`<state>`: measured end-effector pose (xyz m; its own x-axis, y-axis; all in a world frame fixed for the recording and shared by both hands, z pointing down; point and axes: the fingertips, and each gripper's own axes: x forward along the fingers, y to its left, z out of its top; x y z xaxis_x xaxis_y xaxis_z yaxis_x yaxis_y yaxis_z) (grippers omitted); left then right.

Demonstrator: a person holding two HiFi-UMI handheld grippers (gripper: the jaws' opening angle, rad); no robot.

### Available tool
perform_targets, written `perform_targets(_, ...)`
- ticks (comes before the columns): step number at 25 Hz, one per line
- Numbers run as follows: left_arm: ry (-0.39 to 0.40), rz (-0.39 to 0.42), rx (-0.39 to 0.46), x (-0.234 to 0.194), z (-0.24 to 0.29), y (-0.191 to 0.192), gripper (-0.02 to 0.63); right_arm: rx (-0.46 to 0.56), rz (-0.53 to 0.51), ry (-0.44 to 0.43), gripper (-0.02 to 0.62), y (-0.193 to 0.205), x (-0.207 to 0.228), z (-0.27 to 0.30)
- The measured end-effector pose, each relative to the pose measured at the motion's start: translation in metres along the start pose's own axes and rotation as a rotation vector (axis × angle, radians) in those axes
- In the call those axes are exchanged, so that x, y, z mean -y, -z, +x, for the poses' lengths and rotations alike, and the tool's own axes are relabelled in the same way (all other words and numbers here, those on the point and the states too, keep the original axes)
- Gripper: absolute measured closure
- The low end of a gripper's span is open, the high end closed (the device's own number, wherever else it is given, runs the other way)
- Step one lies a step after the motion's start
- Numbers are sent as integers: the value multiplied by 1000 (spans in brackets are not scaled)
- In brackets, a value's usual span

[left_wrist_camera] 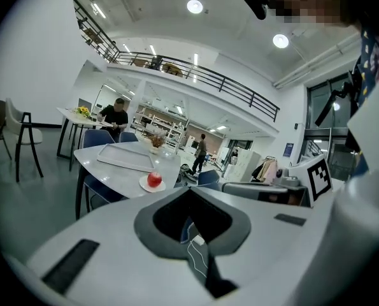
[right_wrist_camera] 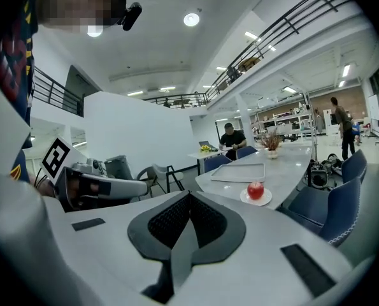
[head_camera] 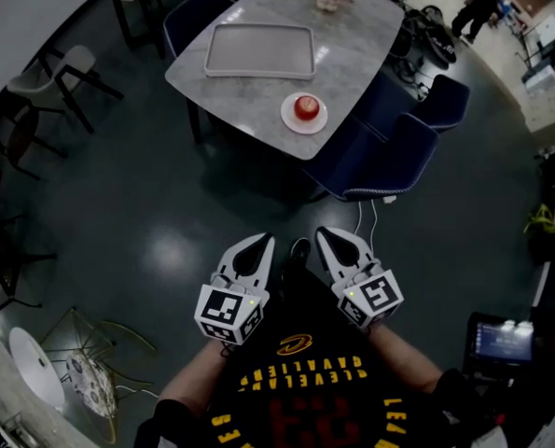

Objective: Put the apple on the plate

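— So where is the apple (head_camera: 306, 107) right now?

— Sitting on the plate (head_camera: 288, 119), well ahead of both sets of jaws, on the near corner of the bench (head_camera: 352, 45). Both gripper views show it the same way: small, red, far out past the jaw tips, with a tray (head_camera: 258, 49) beyond it.

— And the jaws?

— The left gripper (head_camera: 258, 242) has its jaws brought together at the tips, with only an empty hollow behind them and floor showing through. The right gripper (head_camera: 330, 235) is closed too, its ribbed pads meeting along one line. Neither has anything in it. Both hang close to the person's body, side by side, with a wide stretch of floor between them and the bench.

— Which step would you call this, then?

— To my eye the placing is done: the apple rests on the plate and nothing is touching it. This looks like standing clear, not a reach or a carry.

— What would a next move call for?

— Little, I'd judge. If the apple had to be handled again, the person would have to walk up to the bench first, since it lies far beyond the jaws. One pair of jaws would then need to spread wider than the fruit and come down around it without nudging the plate toward the bench edge, which is near. Otherwise, keeping both grippers back is all that's needed.
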<state>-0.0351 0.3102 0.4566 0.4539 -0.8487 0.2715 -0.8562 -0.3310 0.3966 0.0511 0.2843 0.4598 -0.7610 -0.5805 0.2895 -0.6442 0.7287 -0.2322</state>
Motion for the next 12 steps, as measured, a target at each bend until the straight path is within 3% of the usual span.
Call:
perform_targets(6, -34, -9, -20, -32, 32, -13, 604, 4, 43, -19, 589, -2, 30, 39)
perform_targets(12, -51, -69, -45, -54, 90, -40, 604, 14, 61, -52, 589, -33, 85, 83)
